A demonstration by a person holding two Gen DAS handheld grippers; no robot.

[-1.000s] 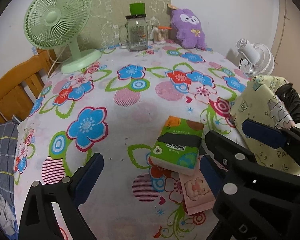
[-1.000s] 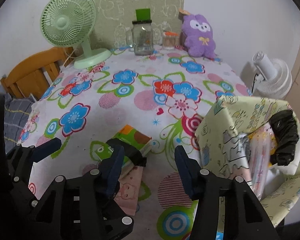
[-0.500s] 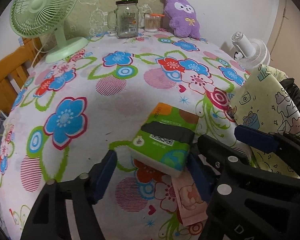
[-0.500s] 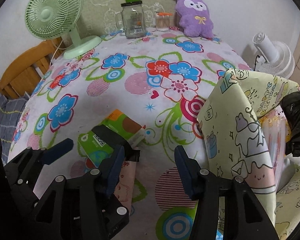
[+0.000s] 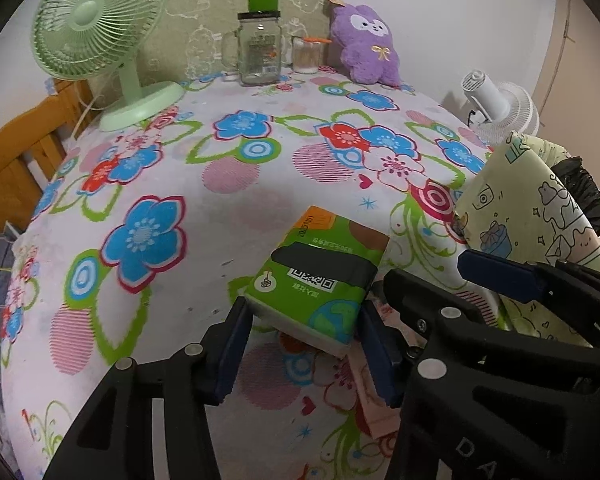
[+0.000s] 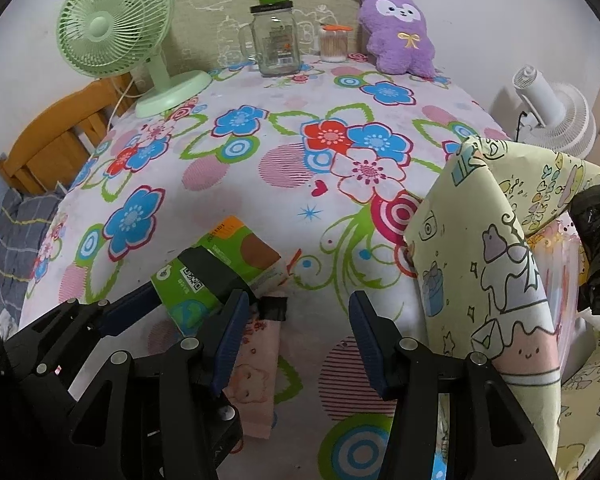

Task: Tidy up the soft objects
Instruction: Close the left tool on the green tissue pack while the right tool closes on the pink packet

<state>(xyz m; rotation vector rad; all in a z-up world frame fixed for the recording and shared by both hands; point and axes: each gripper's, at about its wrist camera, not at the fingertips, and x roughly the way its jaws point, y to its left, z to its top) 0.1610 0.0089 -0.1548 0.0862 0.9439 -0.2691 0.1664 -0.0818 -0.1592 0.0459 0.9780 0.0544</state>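
— Closing in since a second ago, the left gripper [image 5: 304, 344] has slid forward until its two blue-padded fingers flank the near end of the green tissue pack [image 5: 320, 276]; before, the pack lay well ahead of them.

— Is it pinched?

— The pads sit right at its two sides, touching or nearly so; I cannot tell whether they press. The pack's wrapper shows no dent.

— And the other one?

— The right gripper [image 6: 296, 340] hangs with its fingers spread over bare cloth, nothing between them. Its left pad is just beside the pink pack [image 6: 252, 372].

— How many packs, then?

— Two. One green, a soft rectangular block in glossy film with a black band and a QR code, lying partly on top of one pink, flatter, printed with a little cartoon face. Both rest on the near part of the table.

— What's to the right?

— One pale yellow bag [image 6: 488, 264], thin crinkly sheet with cartoon drawings, standing open at the table's edge; black plastic film [image 6: 596, 248] is bunched inside it.

— Further out?

— One floral tablecloth [image 6: 260, 184], smooth, with blue and red flowers. At the back, one green desk fan [image 5: 96, 28] with a round grille, one glass mug jar [image 5: 258, 48] with a green lid, one small clear jar [image 5: 306, 54], one fuzzy purple plush [image 5: 368, 44]. One white fan [image 6: 552, 116] stands off the right edge, one wooden chair [image 6: 60, 132] at the left.
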